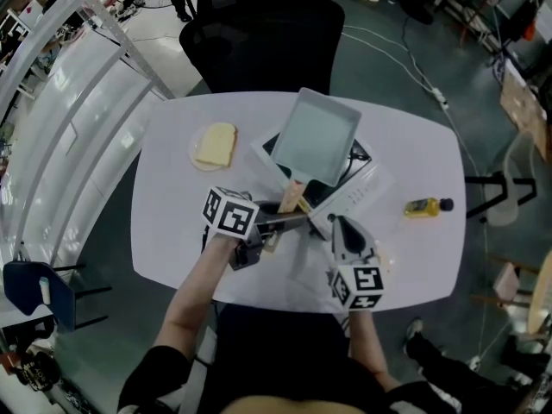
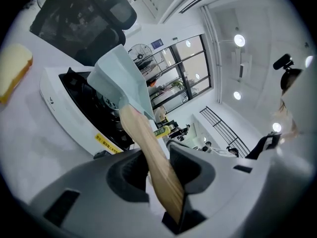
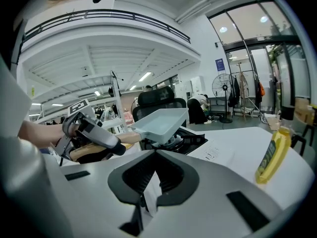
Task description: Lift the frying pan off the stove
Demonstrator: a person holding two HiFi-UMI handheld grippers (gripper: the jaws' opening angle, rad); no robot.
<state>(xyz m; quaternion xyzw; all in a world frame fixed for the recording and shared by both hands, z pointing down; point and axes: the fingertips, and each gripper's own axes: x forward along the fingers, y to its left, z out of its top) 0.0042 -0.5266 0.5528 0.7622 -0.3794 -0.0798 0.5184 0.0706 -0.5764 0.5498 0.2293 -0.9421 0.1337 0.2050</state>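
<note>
L gripper [image 2: 158, 163] clamps frying pan [image 1: 316, 136] by wooden handle [image 2: 148, 150], pan tilted above stove [image 1: 266, 153]; R gripper [image 3: 151, 181] jaws together (empty).

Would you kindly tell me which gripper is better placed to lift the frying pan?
Left: the left gripper clamps the frying pan's wooden handle; the right gripper holds nothing, jaws together.
</note>
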